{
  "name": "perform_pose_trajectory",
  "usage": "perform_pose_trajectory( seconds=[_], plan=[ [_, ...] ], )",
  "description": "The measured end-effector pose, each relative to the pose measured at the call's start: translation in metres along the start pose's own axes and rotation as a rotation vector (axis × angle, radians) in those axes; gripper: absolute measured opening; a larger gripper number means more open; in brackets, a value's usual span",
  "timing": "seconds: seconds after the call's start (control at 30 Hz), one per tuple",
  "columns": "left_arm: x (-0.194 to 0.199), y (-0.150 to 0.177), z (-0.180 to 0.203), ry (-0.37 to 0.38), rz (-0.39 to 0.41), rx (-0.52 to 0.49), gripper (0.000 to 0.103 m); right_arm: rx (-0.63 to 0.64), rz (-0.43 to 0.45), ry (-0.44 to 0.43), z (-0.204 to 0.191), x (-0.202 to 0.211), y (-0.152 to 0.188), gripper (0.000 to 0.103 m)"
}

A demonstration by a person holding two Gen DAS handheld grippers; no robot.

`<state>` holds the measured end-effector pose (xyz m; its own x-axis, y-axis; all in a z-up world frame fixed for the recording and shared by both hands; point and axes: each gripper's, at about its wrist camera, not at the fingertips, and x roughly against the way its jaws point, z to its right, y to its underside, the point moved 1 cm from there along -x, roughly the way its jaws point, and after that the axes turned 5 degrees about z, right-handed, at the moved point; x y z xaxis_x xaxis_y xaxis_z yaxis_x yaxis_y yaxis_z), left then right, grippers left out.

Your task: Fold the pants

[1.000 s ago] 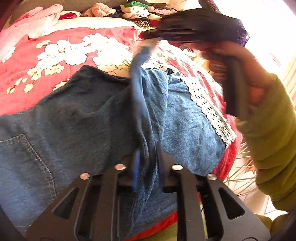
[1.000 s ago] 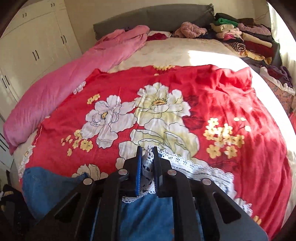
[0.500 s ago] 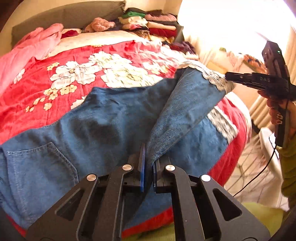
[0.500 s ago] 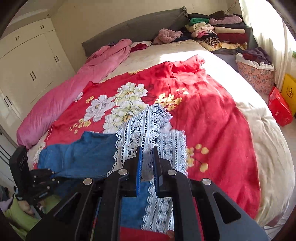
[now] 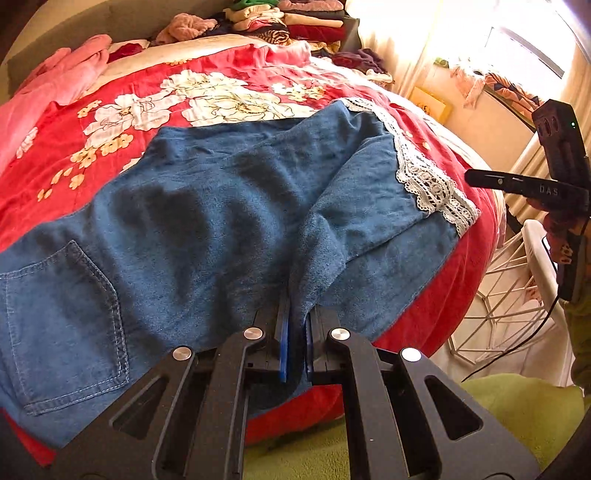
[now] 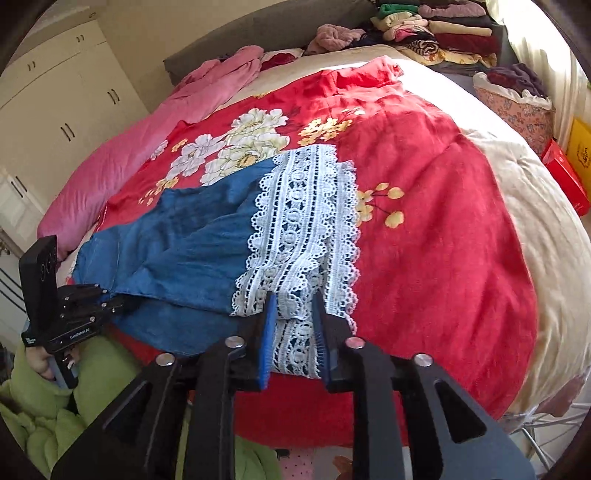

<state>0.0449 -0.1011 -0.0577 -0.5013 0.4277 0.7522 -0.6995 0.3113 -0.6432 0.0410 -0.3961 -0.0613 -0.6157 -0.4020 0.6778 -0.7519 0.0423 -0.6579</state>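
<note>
Blue denim pants point(image 5: 207, 221) with white lace hems point(image 5: 428, 181) lie across the red floral blanket point(image 5: 207, 99), one leg laid over the other. My left gripper point(image 5: 295, 325) is shut on a fold of the denim at the near edge of the bed. My right gripper point(image 6: 293, 328) has its jaws parted around the lace hem point(image 6: 303, 229), which lies flat between the fingers. The left gripper also shows in the right wrist view point(image 6: 74, 306), and the right gripper in the left wrist view point(image 5: 517, 184).
A pink quilt point(image 6: 147, 147) lies along the bed's left side. Stacks of folded clothes point(image 6: 436, 33) sit at the head. A floral basket point(image 6: 517, 107), red box point(image 6: 565, 177) and white wire rack point(image 5: 517, 295) stand beside the bed.
The upper leg was carried across and laid down over the other leg. My right gripper has opened on the lace hem. My left gripper stays shut on the denim.
</note>
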Motion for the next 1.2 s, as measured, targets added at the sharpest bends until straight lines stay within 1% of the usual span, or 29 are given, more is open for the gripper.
perform_pose_trajectory(
  seconds=[0.07,0.13,0.17,0.2,0.23,0.27,0.3,0.37,0.47,0.5,0.57,0.63,0.7,0.77,0.8,0.83,0.87,0.9,0.93,0.97,1.0,1.07,1.1,1.17,1.2],
  plan=[
    [-0.001,0.000,0.000,-0.007,-0.003,0.003,0.001,0.003,-0.014,0.005,0.001,-0.014,-0.001,0.041],
    [-0.001,0.000,0.000,-0.012,-0.004,0.004,0.001,-0.008,-0.034,0.001,0.004,-0.027,0.001,0.041],
    [-0.002,-0.001,-0.001,-0.016,-0.002,0.007,0.001,-0.007,-0.046,-0.023,0.004,-0.031,0.002,0.028],
    [-0.002,-0.001,-0.002,-0.019,0.000,0.012,0.001,-0.003,-0.052,-0.037,0.003,-0.032,0.003,0.012],
    [-0.001,-0.002,-0.002,-0.021,0.003,0.015,0.001,0.000,-0.048,-0.044,0.002,-0.029,0.002,0.012],
    [0.000,-0.002,-0.002,-0.023,0.008,0.014,0.001,0.002,-0.043,-0.052,0.003,-0.023,0.001,0.010],
    [0.002,-0.002,-0.002,-0.022,0.010,0.010,0.001,0.008,-0.037,-0.051,0.003,-0.017,0.000,0.009],
    [0.007,-0.001,0.001,-0.011,0.016,-0.003,0.001,0.037,-0.021,-0.018,0.007,0.002,-0.003,0.009],
    [0.009,0.003,0.006,0.018,0.001,-0.024,0.001,0.077,-0.044,0.013,0.011,0.018,-0.003,0.009],
    [0.006,0.005,0.009,0.022,-0.014,-0.035,0.003,0.095,-0.060,0.028,0.011,0.018,-0.001,0.009],
    [0.000,0.009,0.012,0.016,-0.038,-0.048,0.004,0.141,-0.117,0.066,0.008,0.009,0.009,0.009],
    [-0.006,0.012,0.012,0.014,-0.063,-0.051,0.004,0.164,-0.155,0.105,0.009,-0.003,0.017,0.009],
    [-0.006,0.013,0.013,0.014,-0.067,-0.053,0.004,0.169,-0.177,0.112,0.009,-0.012,0.022,0.010],
    [-0.003,0.015,0.013,0.021,-0.068,-0.052,0.006,0.184,-0.182,0.113,0.009,-0.012,0.022,0.010],
    [-0.001,0.017,0.014,0.025,-0.071,-0.055,0.010,0.186,-0.186,0.110,0.008,-0.010,0.021,0.011],
    [0.002,0.018,0.014,0.030,-0.073,-0.054,0.019,0.190,-0.189,0.112,0.009,-0.007,0.020,0.011],
    [0.010,0.020,0.013,0.039,-0.067,-0.045,0.025,0.190,-0.186,0.117,0.009,-0.003,0.018,0.015],
    [0.018,0.020,0.011,0.045,-0.046,-0.035,0.036,0.187,-0.182,0.125,0.010,0.000,0.017,0.017],
    [0.028,0.019,0.007,0.048,-0.020,-0.023,0.044,0.182,-0.170,0.138,0.011,0.005,0.015,0.018],
    [0.038,0.018,0.001,0.041,0.007,-0.007,0.047,0.176,-0.158,0.145,0.013,0.009,0.013,0.020],
    [0.053,0.017,-0.011,0.017,0.045,0.021,0.052,0.169,-0.146,0.151,0.014,0.012,0.010,0.022],
    [0.075,0.016,-0.034,-0.041,0.107,0.079,0.059,0.162,-0.111,0.171,0.015,0.016,0.005,0.022],
    [0.089,0.016,-0.054,-0.095,0.145,0.129,0.065,0.163,-0.089,0.169,0.012,0.017,0.002,0.022],
    [0.106,0.021,-0.087,-0.225,0.183,0.210,0.070,0.170,-0.053,0.147,0.004,0.017,-0.003,0.022],
    [0.115,0.026,-0.108,-0.338,0.193,0.259,0.072,0.180,-0.040,0.131,-0.002,0.016,-0.004,0.024]
  ],
)
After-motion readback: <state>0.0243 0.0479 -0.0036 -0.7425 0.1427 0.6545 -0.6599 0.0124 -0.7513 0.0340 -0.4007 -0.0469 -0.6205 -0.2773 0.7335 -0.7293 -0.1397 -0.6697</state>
